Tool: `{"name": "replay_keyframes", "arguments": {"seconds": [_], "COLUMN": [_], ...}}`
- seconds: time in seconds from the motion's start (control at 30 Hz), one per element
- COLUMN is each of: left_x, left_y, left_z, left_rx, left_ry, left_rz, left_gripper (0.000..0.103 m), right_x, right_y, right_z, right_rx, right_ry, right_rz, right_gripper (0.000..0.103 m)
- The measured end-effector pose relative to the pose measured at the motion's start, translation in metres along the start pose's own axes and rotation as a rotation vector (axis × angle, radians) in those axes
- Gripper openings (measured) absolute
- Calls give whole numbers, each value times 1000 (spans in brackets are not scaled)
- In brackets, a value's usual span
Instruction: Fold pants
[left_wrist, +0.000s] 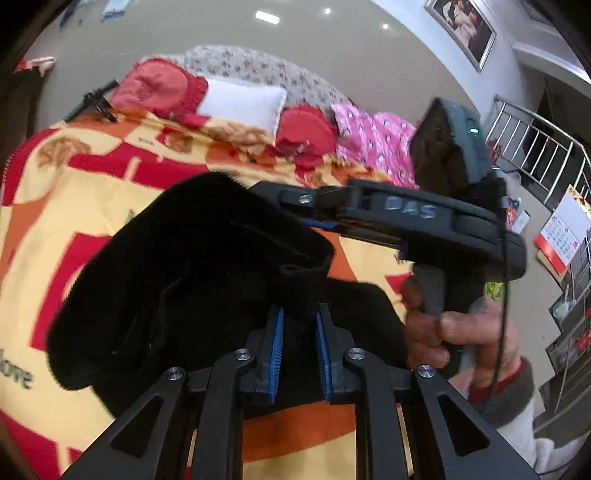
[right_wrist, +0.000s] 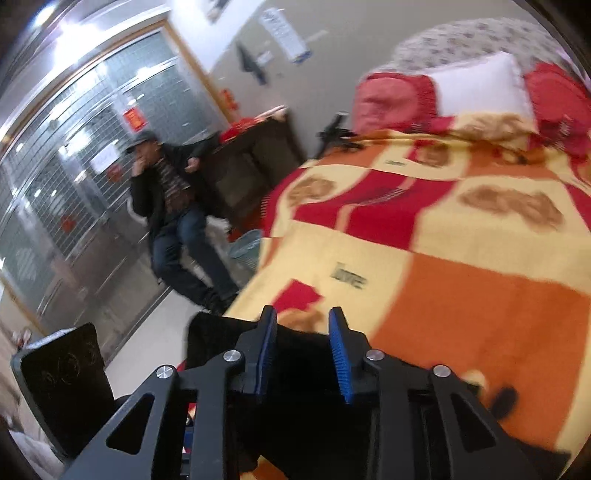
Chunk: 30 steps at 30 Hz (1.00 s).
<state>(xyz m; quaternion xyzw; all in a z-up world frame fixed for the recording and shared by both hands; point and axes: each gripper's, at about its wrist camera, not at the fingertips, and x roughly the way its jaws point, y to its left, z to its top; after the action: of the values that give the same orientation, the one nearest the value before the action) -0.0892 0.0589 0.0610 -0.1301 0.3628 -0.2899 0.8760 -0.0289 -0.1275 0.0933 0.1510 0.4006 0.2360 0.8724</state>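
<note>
Black fleecy pants hang bunched above a red, yellow and orange blanket on a bed. My left gripper is shut on a fold of the pants, with black cloth between its blue pads. My right gripper shows from the side in the left wrist view, its fingers running into the pants' upper edge. In the right wrist view the right gripper has its blue pads a little apart, with black pants cloth lying between and under them; whether it pinches the cloth is not clear.
Red cushions, a white pillow and pink bedding lie at the bed's head. A seated man and a waste basket are beside the bed. A metal railing stands at right.
</note>
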Motion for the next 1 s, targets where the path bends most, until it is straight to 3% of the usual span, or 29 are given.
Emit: {"name": "replay_keyframes", "arguments": {"seconds": [0.13,0.23,0.37,0.5,0.73,0.83,0.87,0.9,1.0], "left_x": [19,31,43,49,41,41,40,39,33], "left_y": [14,19,8,0,-1,-1,-2,-2,-2], "left_z": [0,-2,3,9,-4,-3,-3,-3,0], "left_rx": [-43,-52,-43,-55,-55,-65,-65,-65,-66], "left_ry": [56,85,105,96,92,90,87,86,79], "left_rz": [-7,3,10,6,8,5,8,9,0], "left_gripper": [16,15,15,16,16,16,16,15,16], "right_x": [-12,-17,-32,-44,-28,-1,9,15,19], "right_y": [-23,-41,-47,-23,5,8,9,9,7], "right_z": [-15,-27,-36,-41,-45,-41,-39,-37,-25], "right_rx": [40,106,150,76,-56,-76,-78,-78,-57], "right_ry": [7,23,-1,-3,52,101,114,121,93], "right_rz": [-61,-86,-43,11,-68,-77,-78,-77,-65], "right_gripper": [33,49,54,72,72,67,56,36,21]}}
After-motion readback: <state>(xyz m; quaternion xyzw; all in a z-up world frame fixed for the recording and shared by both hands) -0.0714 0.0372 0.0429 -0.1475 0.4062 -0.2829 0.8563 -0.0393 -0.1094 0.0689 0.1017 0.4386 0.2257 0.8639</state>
